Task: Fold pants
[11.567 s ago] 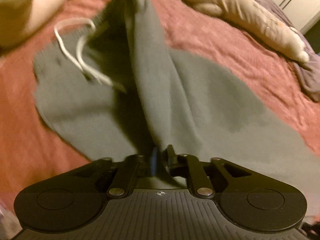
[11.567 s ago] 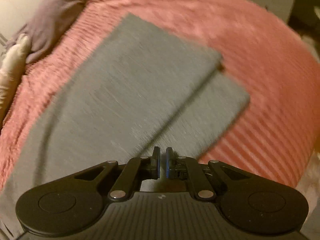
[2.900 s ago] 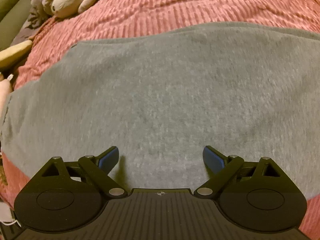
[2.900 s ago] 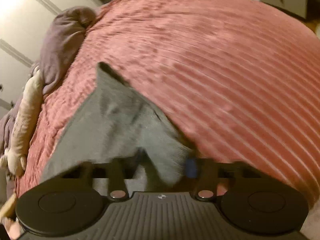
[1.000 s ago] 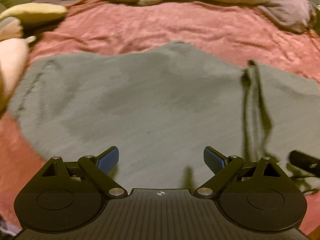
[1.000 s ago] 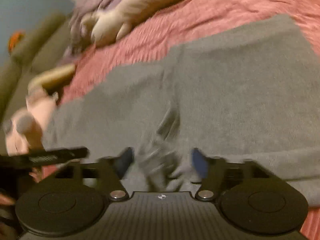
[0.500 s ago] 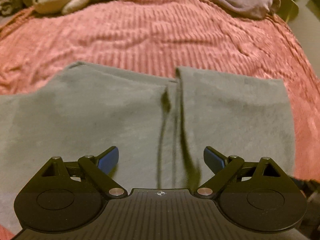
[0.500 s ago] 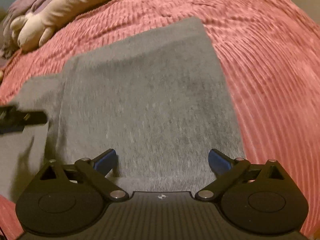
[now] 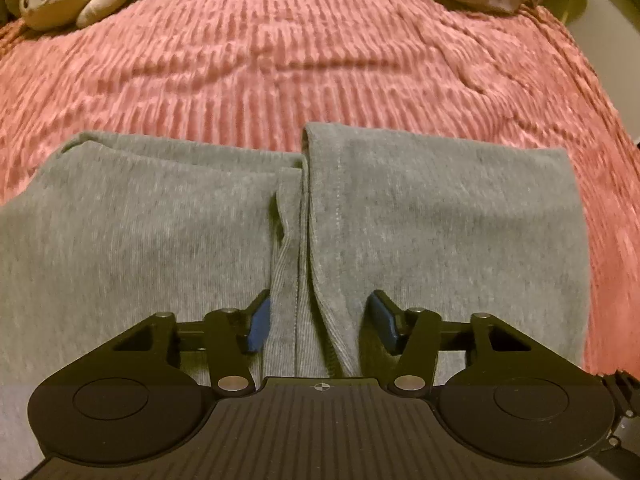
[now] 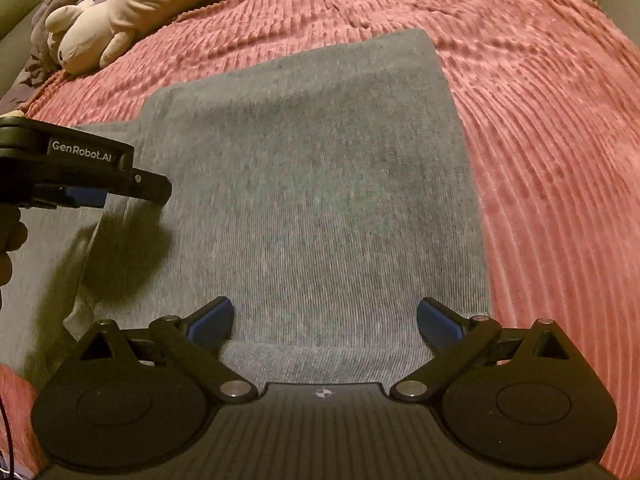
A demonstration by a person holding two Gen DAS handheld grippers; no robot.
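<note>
Here the grey pants (image 9: pixel 440 216) lie flat on the pink ribbed bedspread (image 9: pixel 280 64), directly ahead of and beneath both claws. The left claw (image 9: pixel 318 320) hovers with its blue pads spread apart, and a hemmed edge of the cloth runs straight between them. The right claw (image 10: pixel 325 322) is likewise wide apart and holds nothing; ahead of it lies a folded-over panel, whose near edge sits just in front of its pads. The left claw shows at the left of that view, above the cloth.

The fabric looks like soft, thickish jersey: light, limp and not slippery, so it should drape and sag wherever it is not supported, and it is likely to drag on the ribbed bedspread. I judge that layers can slide apart if only the top one is pinched. A sound hold would be at the hemmed edge or a corner, closing on all layers together, with each claw taking one end of the same edge. A plush toy (image 10: pixel 92 28) lies well beyond.
</note>
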